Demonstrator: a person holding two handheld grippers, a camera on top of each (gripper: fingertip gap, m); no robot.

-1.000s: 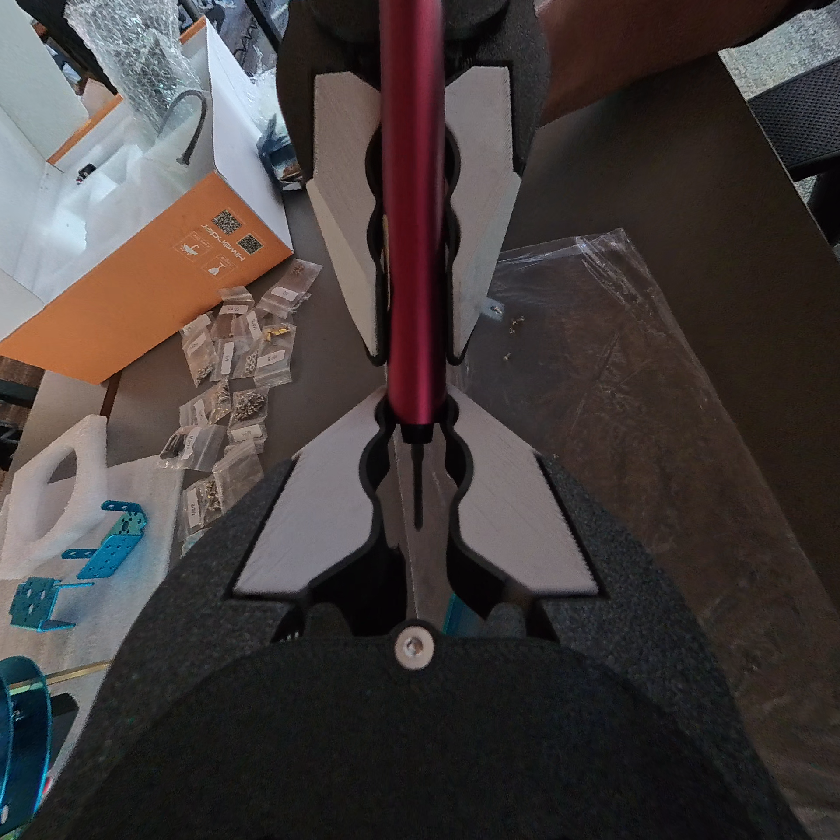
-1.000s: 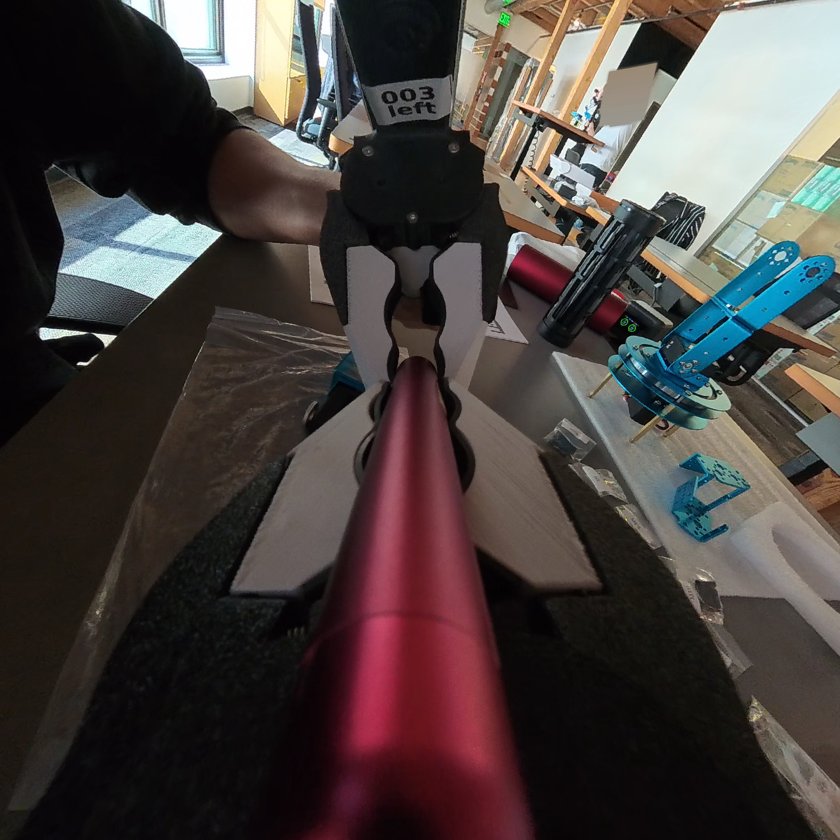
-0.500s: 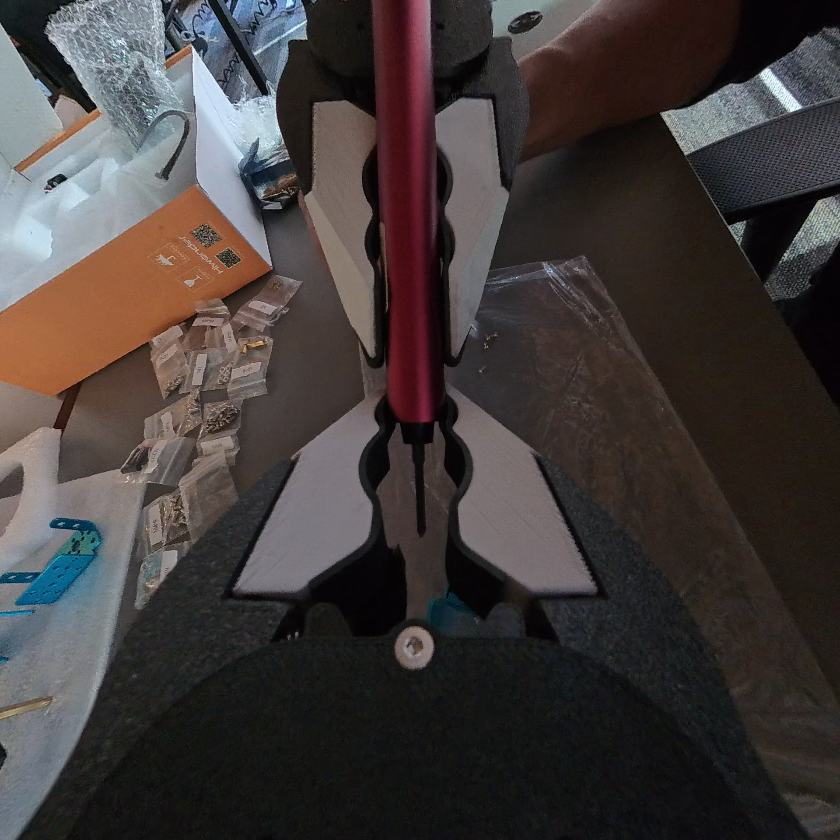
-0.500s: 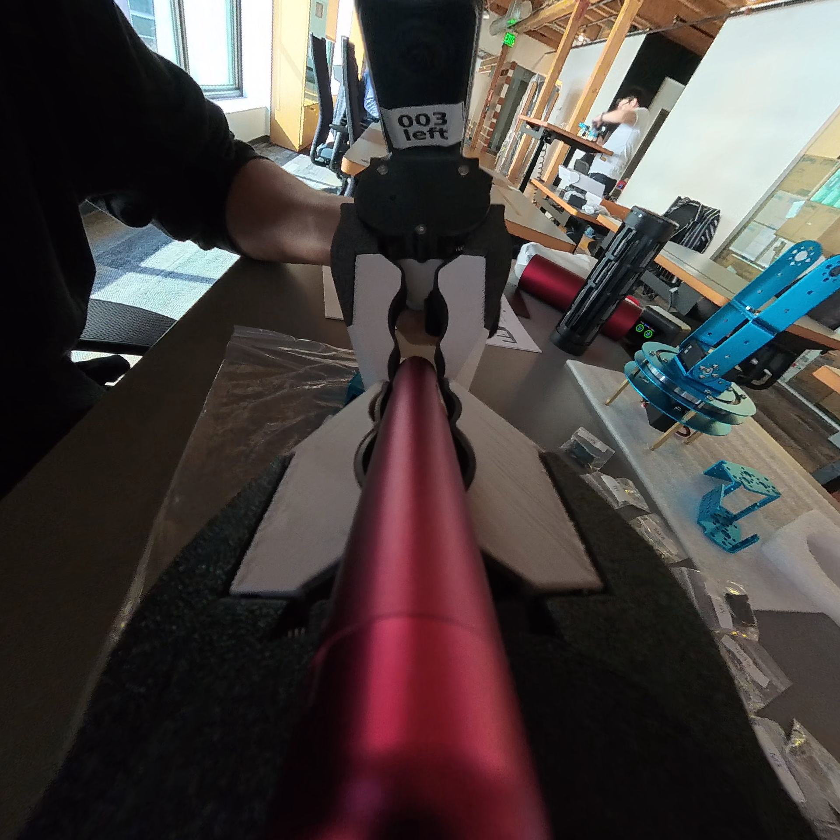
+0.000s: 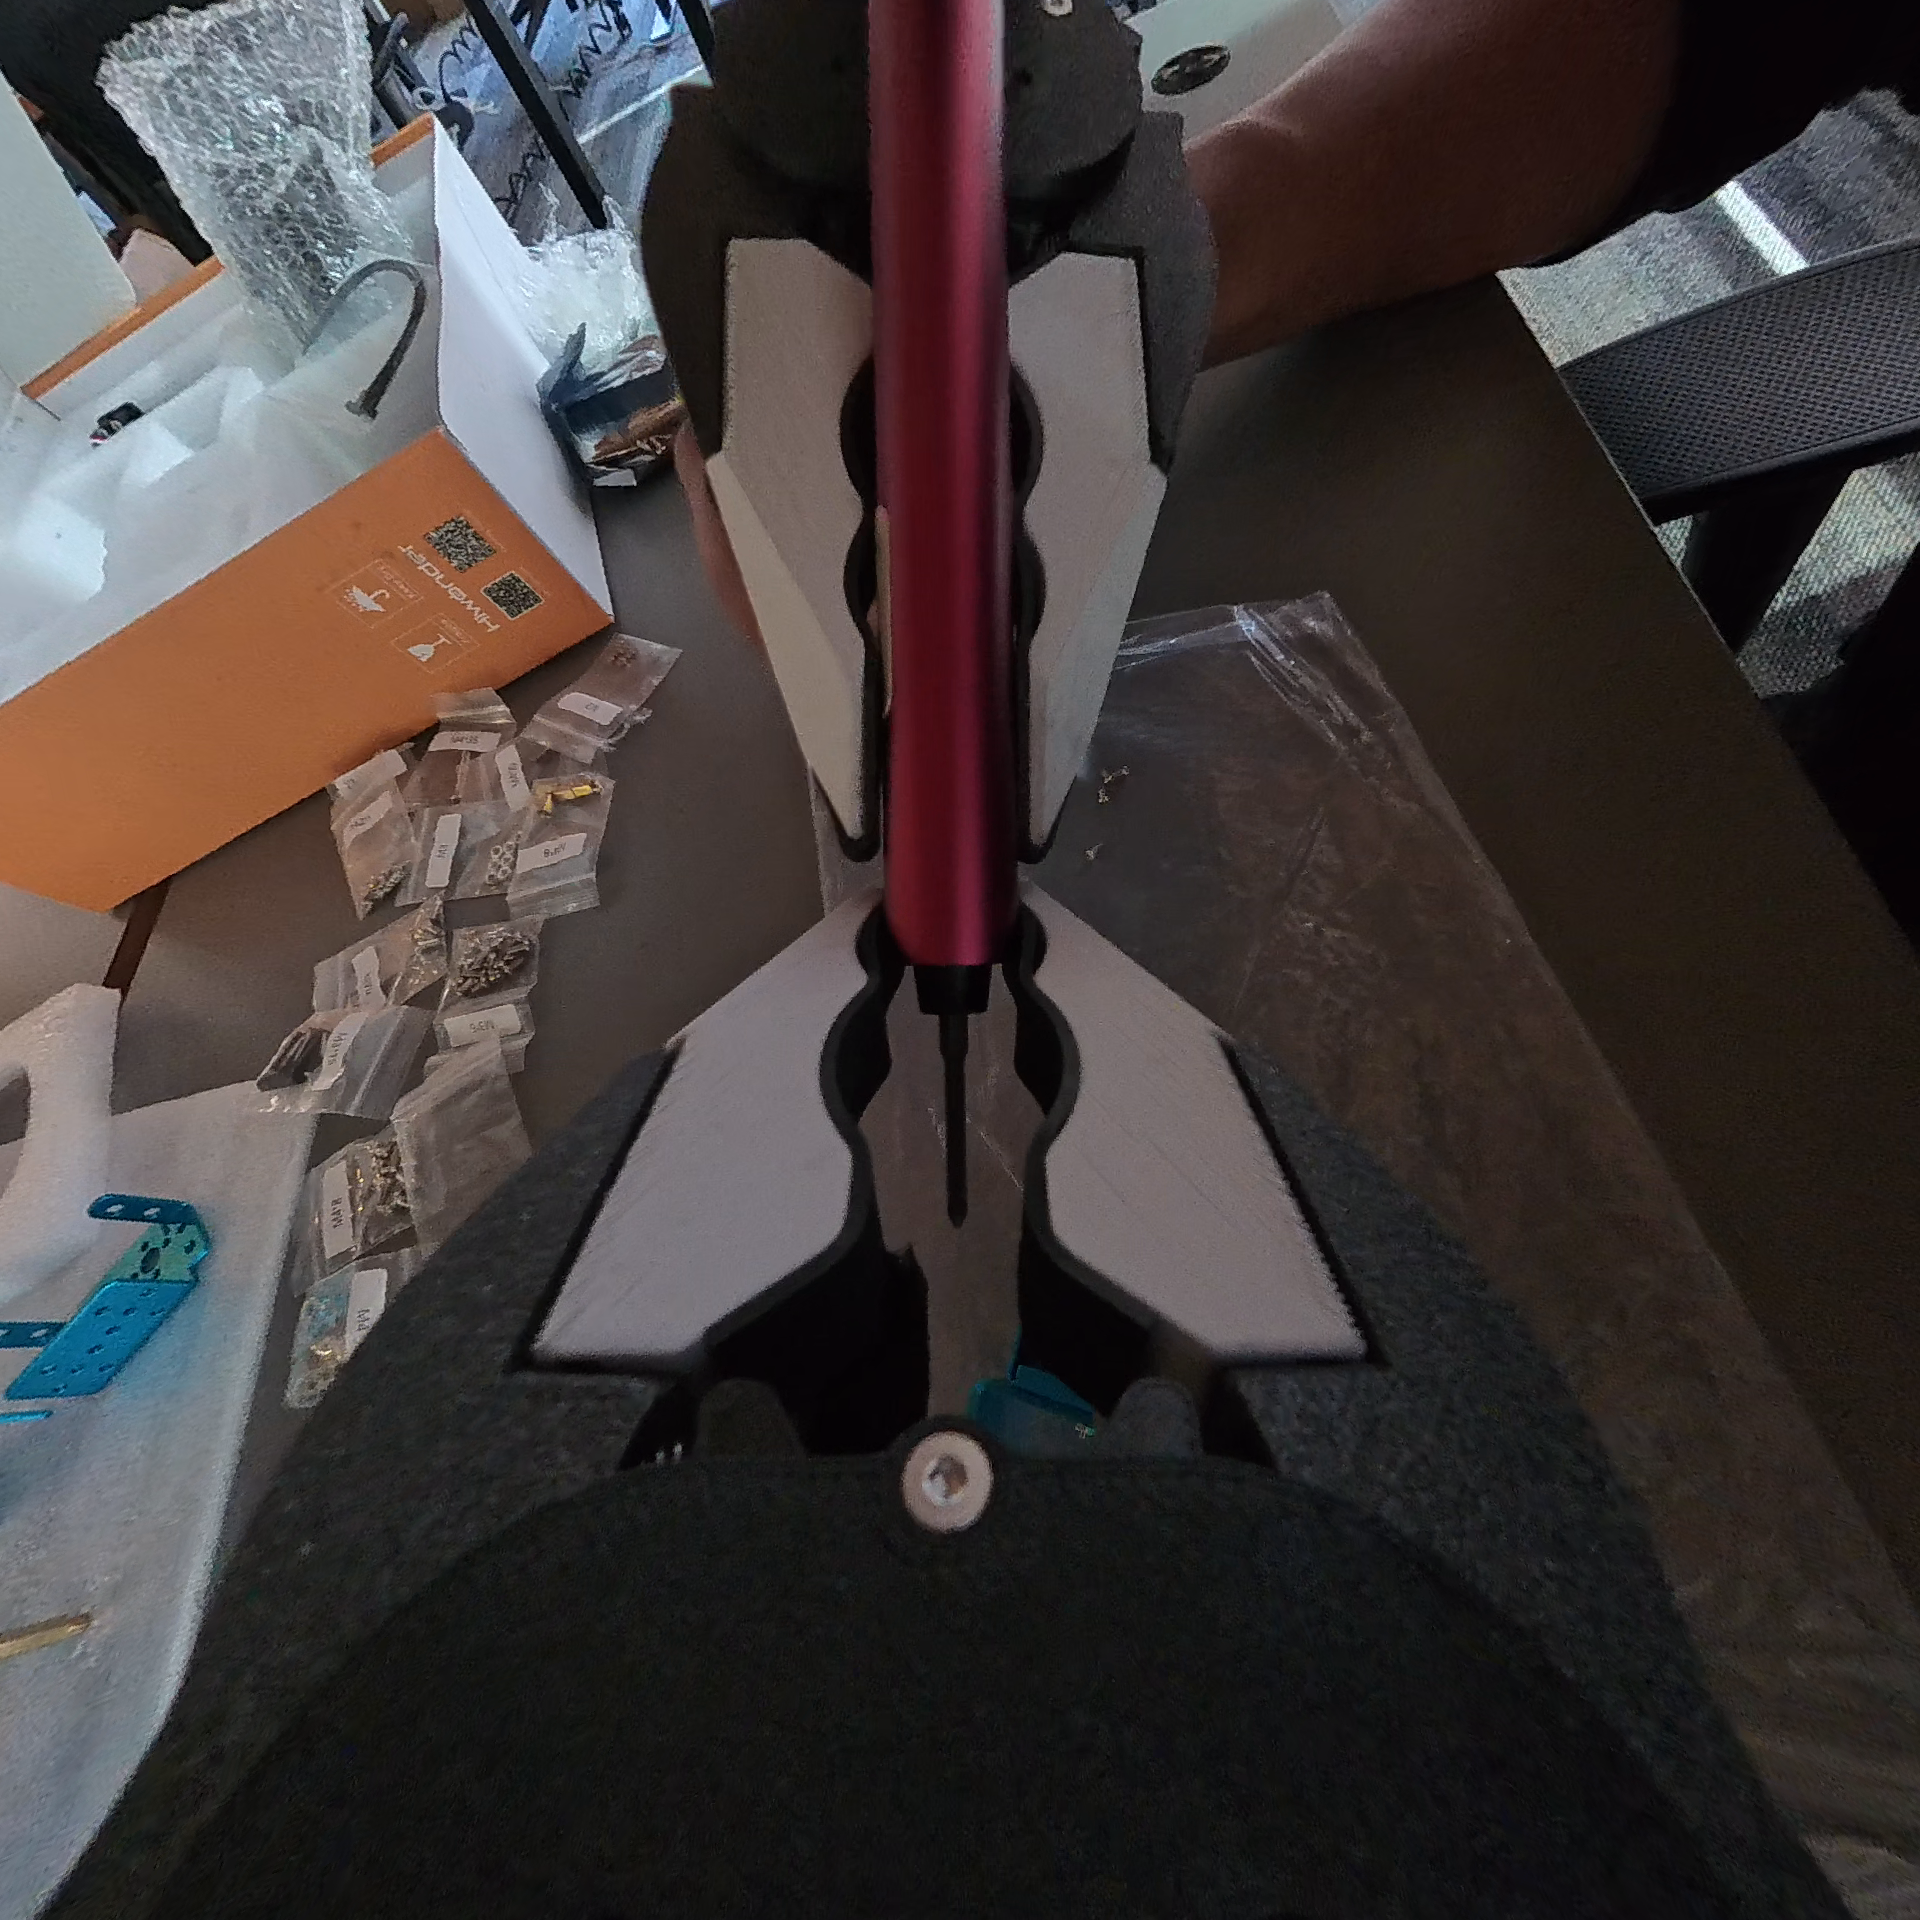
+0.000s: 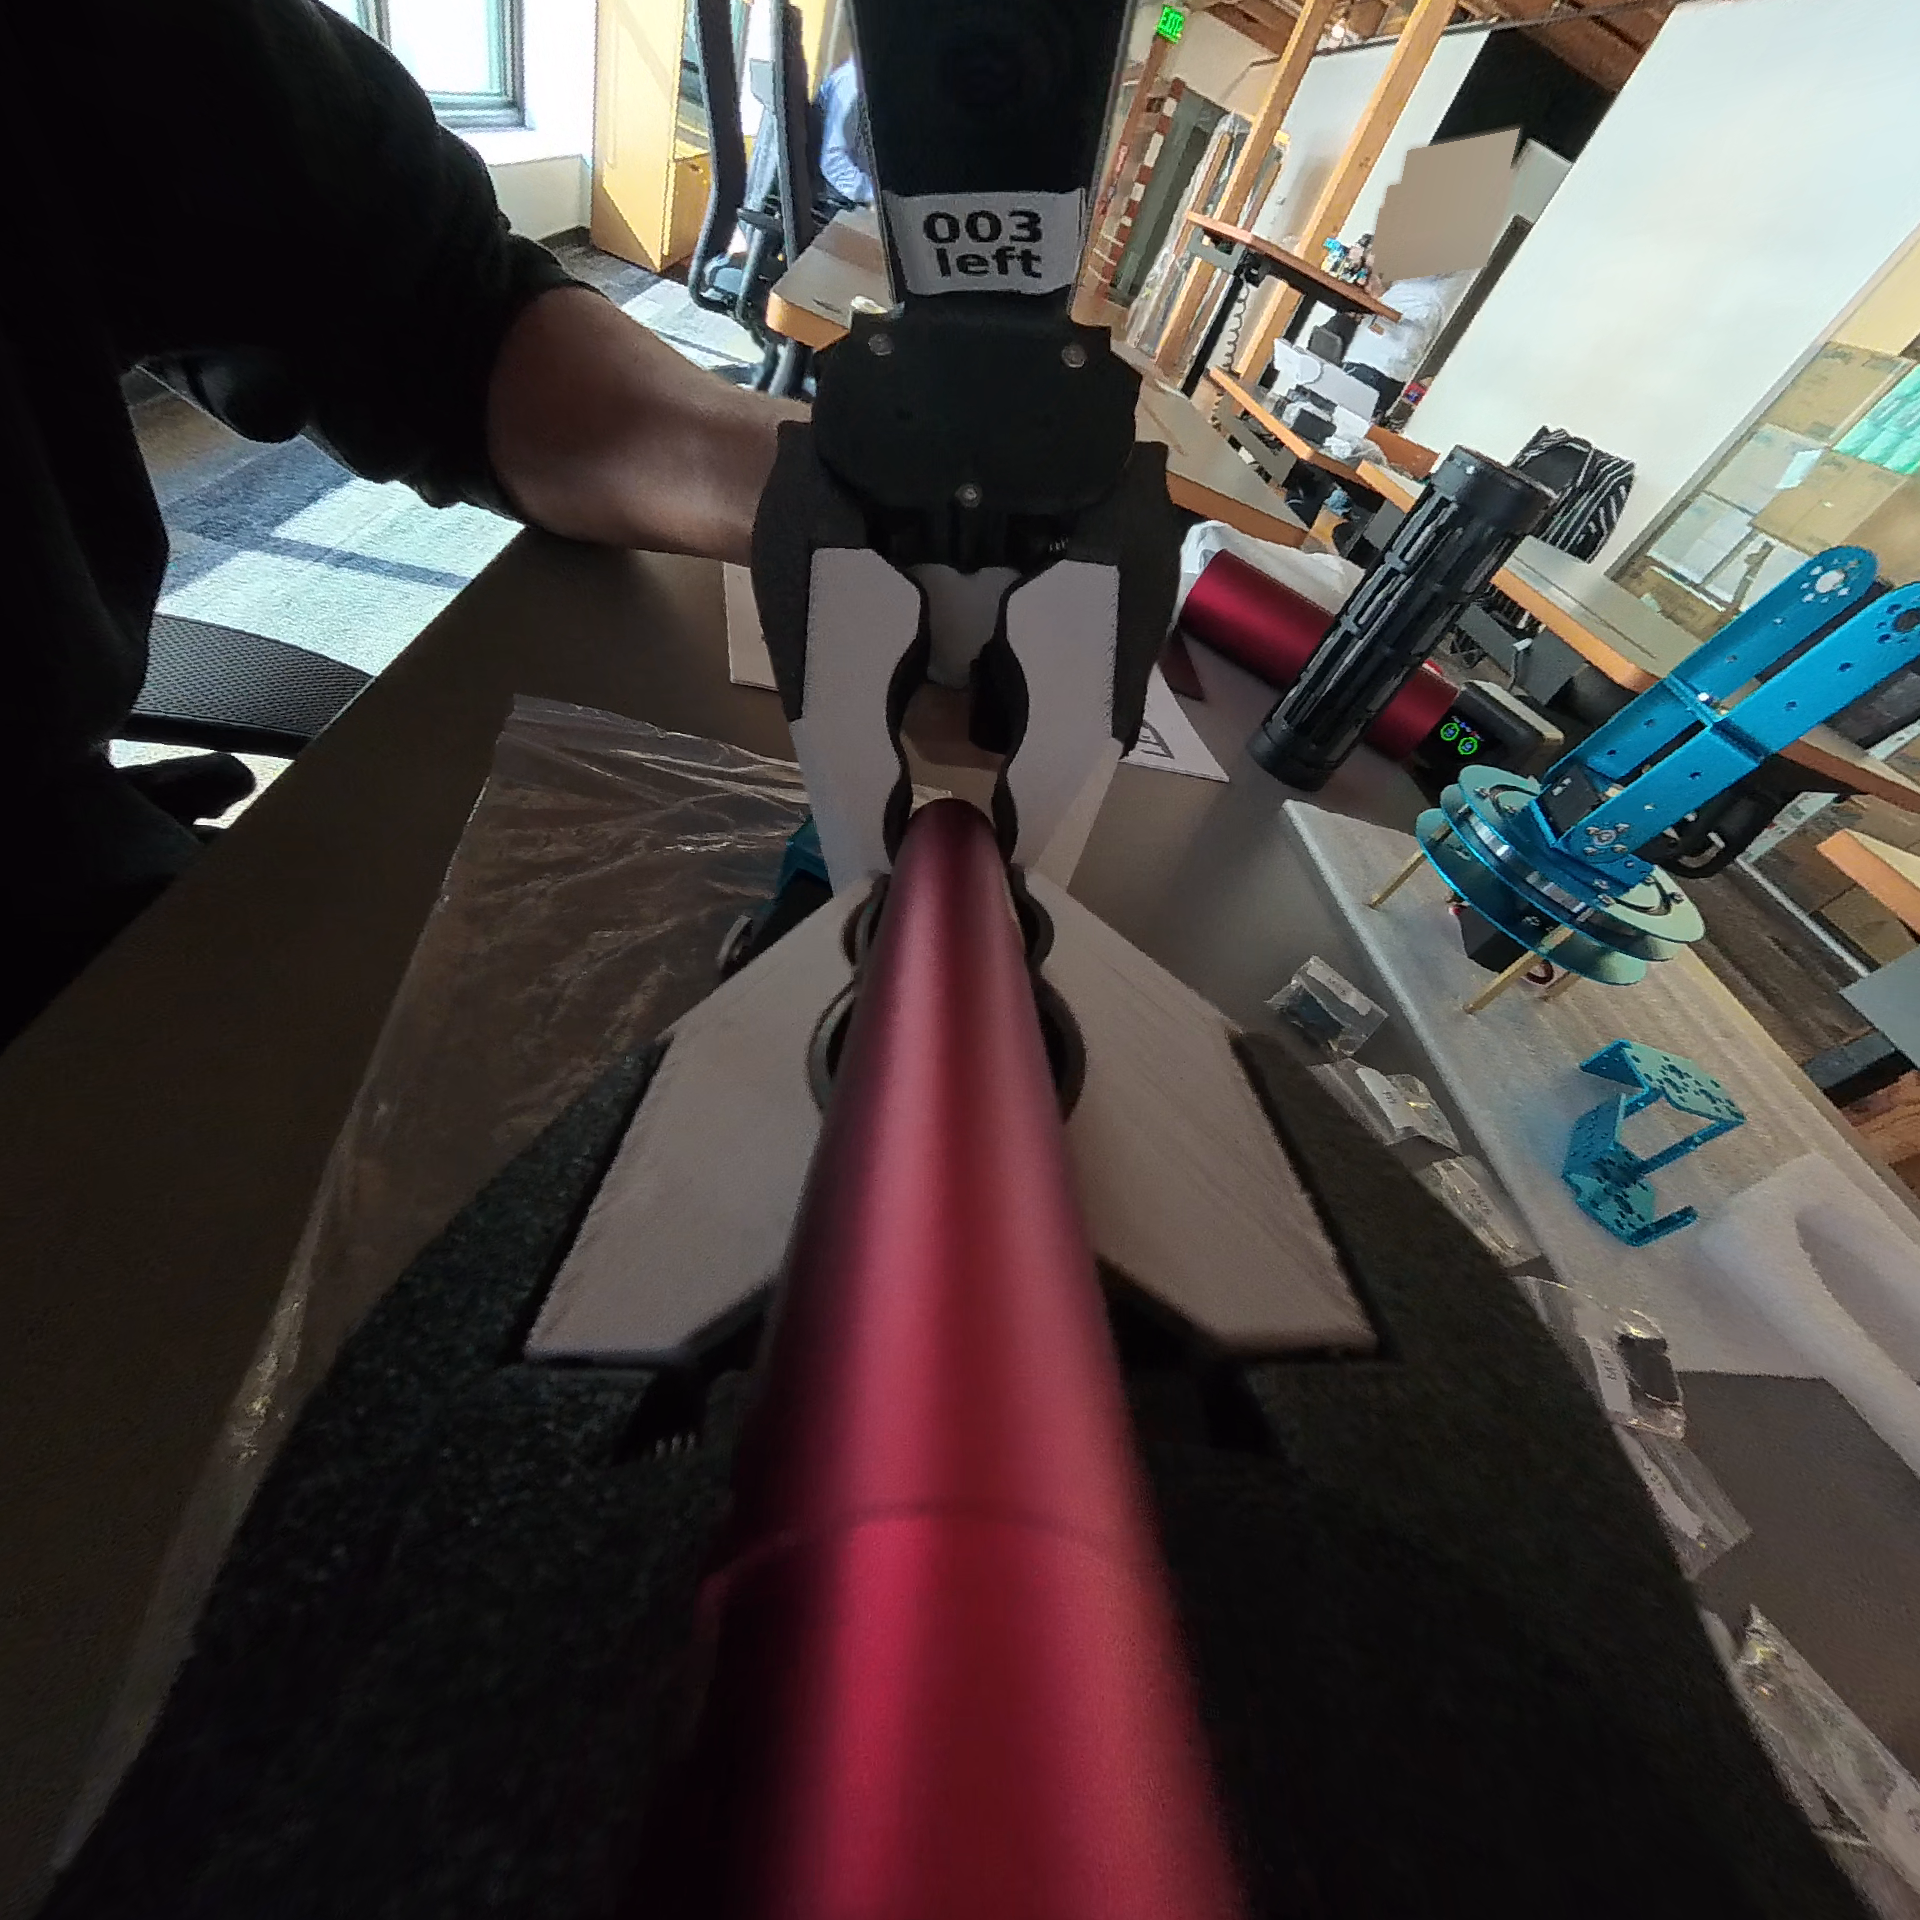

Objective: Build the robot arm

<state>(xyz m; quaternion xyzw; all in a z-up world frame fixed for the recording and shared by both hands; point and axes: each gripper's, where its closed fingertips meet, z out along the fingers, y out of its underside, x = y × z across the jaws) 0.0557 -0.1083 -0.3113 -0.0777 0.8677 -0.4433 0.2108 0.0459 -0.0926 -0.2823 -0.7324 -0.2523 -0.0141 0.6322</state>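
A red screwdriver (image 5: 940, 520) lies along my right gripper (image 6: 948, 894), which is shut on its barrel (image 6: 935, 1247). My left gripper (image 5: 954, 920) faces the right gripper (image 5: 951, 847) tip to tip. Its fingertips close on the front end of the barrel. The black bit (image 5: 954, 1122) reaches into the gap between its fingers. In the right wrist view the left gripper (image 6: 951, 852) stands over the table, held by a person's forearm (image 6: 623, 447). A small blue metal part (image 5: 1029, 1392) shows under the left gripper, also seen beside it (image 6: 798, 868).
A clear plastic sheet (image 5: 1351, 935) covers the dark table. An orange box (image 5: 260, 675), several bags of screws (image 5: 457, 883), white foam (image 5: 62, 1143) and blue brackets (image 5: 114, 1320) lie to one side. A blue arm assembly (image 6: 1579, 862), black cylinder (image 6: 1392, 623) and bracket (image 6: 1652, 1143) stand farther off. Left and right tips are no more than a few centimetres apart.
Both grippers and the screwdriver keep the same pose to each other. The pair has drifted a little over the table, so the box and sheet have shifted in view.
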